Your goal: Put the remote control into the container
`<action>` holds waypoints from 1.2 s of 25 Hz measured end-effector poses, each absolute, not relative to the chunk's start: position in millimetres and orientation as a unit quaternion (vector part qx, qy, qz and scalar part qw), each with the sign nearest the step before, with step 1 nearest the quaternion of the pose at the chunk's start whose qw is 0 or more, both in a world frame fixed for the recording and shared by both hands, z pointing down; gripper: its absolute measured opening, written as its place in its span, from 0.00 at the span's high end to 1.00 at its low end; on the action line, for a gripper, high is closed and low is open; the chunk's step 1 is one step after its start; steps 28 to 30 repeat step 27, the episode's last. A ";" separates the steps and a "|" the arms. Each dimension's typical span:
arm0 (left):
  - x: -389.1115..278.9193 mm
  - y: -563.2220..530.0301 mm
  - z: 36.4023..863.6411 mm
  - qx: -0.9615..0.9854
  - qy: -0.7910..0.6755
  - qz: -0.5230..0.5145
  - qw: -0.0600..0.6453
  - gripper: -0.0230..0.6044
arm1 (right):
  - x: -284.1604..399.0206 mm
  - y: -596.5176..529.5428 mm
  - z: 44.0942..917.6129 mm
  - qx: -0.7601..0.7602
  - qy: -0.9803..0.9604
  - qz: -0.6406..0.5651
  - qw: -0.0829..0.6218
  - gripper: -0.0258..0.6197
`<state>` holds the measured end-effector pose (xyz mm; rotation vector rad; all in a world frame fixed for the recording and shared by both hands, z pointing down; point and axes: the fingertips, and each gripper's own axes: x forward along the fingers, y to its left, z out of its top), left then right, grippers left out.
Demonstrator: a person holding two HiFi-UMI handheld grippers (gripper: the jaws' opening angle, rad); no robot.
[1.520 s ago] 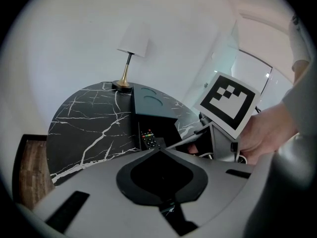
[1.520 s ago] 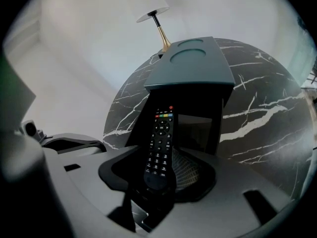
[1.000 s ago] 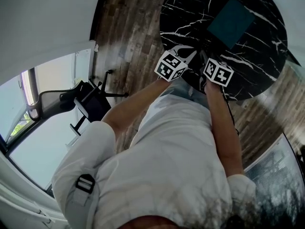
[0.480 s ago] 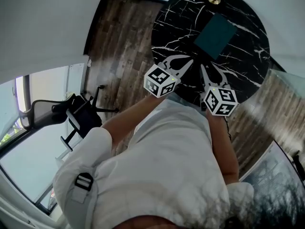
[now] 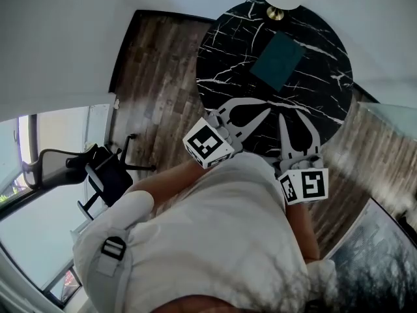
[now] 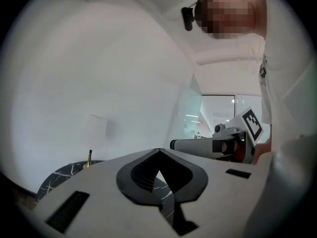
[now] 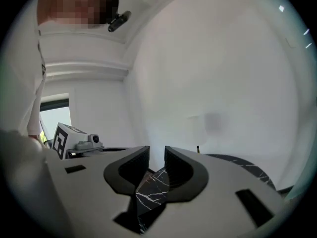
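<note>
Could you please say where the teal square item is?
In the head view, the teal square item lies on the far half of the black table, near the gold object at its edge.

Hidden under the left tool [image 5: 268,110] and right tool [image 5: 291,115]: near rim of the table [image 5: 221,64]. Too small to identify, beyond both tools: brass item [image 5: 275,13], flat teal piece [image 5: 277,60].

Probably an office: a wheeled chair [image 5: 104,175] is standing at left, a marble bench [image 5: 221,64] sitting on plank floor [image 5: 156,70] above.
</note>
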<state>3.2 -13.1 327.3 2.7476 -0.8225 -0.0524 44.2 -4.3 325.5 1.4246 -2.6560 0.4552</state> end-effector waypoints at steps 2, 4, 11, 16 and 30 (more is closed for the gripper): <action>11.2 -4.3 300.5 0.956 -0.275 -0.031 0.098 0.95 | 49.3 5.6 303.9 0.469 -0.873 0.127 0.034 0.81; 19.0 2.0 280.0 0.958 -0.270 -0.045 0.086 0.95 | 56.4 13.9 286.3 0.476 -0.873 0.109 0.021 0.81; 39.6 15.1 249.2 0.964 -0.250 -0.057 0.067 0.95 | 82.9 35.3 253.4 0.506 -0.861 0.059 -0.007 0.90; 50.7 20.3 243.4 0.968 -0.239 -0.054 0.060 0.95 | 91.5 39.3 249.3 0.514 -0.856 0.052 -0.013 0.92; 54.4 19.6 243.4 0.969 -0.235 -0.047 0.057 0.95 | 94.8 36.2 249.6 0.515 -0.856 0.047 -0.009 0.94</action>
